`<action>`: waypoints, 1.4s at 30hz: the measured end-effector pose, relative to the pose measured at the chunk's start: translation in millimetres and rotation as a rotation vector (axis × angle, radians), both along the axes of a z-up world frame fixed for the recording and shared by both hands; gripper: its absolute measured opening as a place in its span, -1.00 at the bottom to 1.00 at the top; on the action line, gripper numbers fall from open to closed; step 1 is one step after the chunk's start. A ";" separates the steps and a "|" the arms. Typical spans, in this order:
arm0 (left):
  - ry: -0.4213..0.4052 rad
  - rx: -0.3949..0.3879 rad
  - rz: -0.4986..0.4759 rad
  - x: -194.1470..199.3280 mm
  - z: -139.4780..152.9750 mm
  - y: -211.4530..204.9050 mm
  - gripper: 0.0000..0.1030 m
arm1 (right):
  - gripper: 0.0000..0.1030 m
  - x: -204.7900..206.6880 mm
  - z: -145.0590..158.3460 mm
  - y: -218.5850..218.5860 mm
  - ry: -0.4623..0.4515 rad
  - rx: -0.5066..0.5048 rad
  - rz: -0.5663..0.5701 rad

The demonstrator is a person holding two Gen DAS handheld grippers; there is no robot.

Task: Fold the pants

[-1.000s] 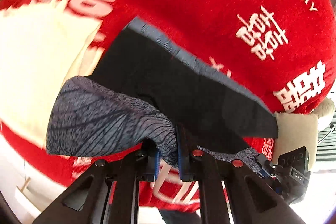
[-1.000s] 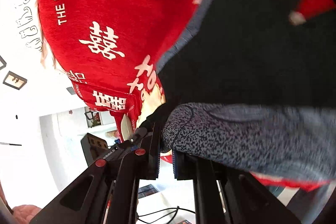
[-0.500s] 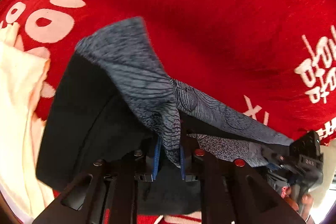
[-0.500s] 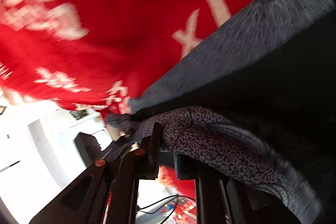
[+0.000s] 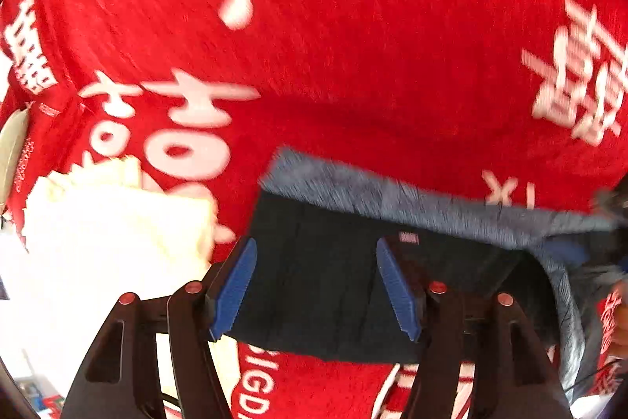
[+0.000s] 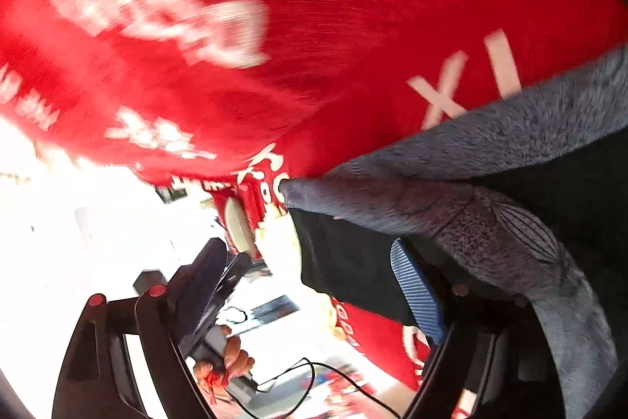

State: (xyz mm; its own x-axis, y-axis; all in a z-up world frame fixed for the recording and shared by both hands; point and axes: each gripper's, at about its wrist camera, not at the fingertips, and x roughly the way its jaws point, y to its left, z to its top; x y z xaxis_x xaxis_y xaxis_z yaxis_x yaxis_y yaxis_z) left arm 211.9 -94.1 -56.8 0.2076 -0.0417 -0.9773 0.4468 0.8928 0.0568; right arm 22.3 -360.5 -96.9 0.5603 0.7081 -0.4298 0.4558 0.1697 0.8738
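A red blanket point(image 5: 392, 73) printed with white characters fills most of what both my cameras see; it spreads under everything else, and its print is smeared by blur in the right wrist view point(image 6: 314, 26). On it lie the pants point(image 5: 333, 285), dark with a grey patterned band along the far edge; they sit low and right of centre in my left view, and in my right view point(image 6: 510, 163) the grey band sweeps from the middle out to the right edge, with a grey fold draped past my right finger. Beside the pants, to the left in my left view, lies a pale cream cloth point(image 5: 117, 222) whose near corner comes close to my left finger. My left gripper point(image 5: 316, 287) stands wide apart with nothing between its blue pads point(image 5: 235, 285), and the dark cloth of the pants shows in the gap below them. My right gripper point(image 6: 306, 293) is likewise spread and holds nothing; its right pad point(image 6: 418, 295) sits just against the dark part of the pants, though I cannot tell whether it touches. In my right view my left hand point(image 6: 227, 360) grips the other tool's handle, low and left.
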 end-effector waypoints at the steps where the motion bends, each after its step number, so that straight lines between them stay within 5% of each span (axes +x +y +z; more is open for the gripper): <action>1: 0.022 0.013 -0.015 -4.6 -11.7 -4.6 0.26 | 0.71 -3.5 13.1 5.1 -0.023 -0.058 0.035; 5: 0.056 0.120 -0.041 -24.6 -83.6 -20.7 0.26 | 0.71 -11.6 20.9 27.4 -0.006 -0.190 0.174; 7: 0.042 0.148 -0.030 -27.3 -103.4 -20.7 0.40 | 0.71 -20.5 -3.6 29.7 0.098 -0.265 0.222; 8: -0.015 0.147 -0.025 -29.5 -101.7 -20.2 0.57 | 0.60 -26.9 -18.2 25.0 0.164 -0.331 0.238; 10: -0.014 0.168 -0.036 -31.5 -98.7 -21.1 0.57 | 0.10 -37.6 -28.7 12.6 0.202 -0.377 0.221; 13: -0.008 0.158 -0.059 -42.0 -79.4 -21.7 0.57 | 0.13 -67.6 -11.2 -12.3 0.137 -0.338 0.102; 16: 0.006 0.109 -0.096 -65.5 -54.7 -30.9 0.57 | 0.53 -98.4 22.2 -17.7 0.081 -0.428 0.065; 19: 0.047 0.071 -0.148 -101.7 -41.6 -53.7 0.57 | 0.57 -143.6 40.3 -25.1 0.082 -0.457 0.019; 32: 0.183 -0.063 -0.498 -258.3 -45.1 -161.4 0.57 | 0.57 -366.3 46.3 -19.1 0.340 -0.541 -0.353; 36: 0.211 -0.093 -0.548 -284.1 -56.2 -181.1 0.57 | 0.56 -443.5 33.2 -6.1 0.458 -0.554 -0.479; 42: 0.243 -0.125 -0.560 -302.6 -56.2 -181.9 0.57 | 0.50 -505.0 7.5 3.2 0.559 -0.541 -0.580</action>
State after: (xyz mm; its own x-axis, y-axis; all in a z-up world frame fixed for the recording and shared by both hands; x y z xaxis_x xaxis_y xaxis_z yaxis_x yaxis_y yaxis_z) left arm -90.7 -276.0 -113.0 -0.1064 -0.1971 -0.9746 0.8365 0.5121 -0.1949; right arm -482.7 -357.2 -89.4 0.3761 0.0139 -0.9265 0.9211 0.1031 0.3755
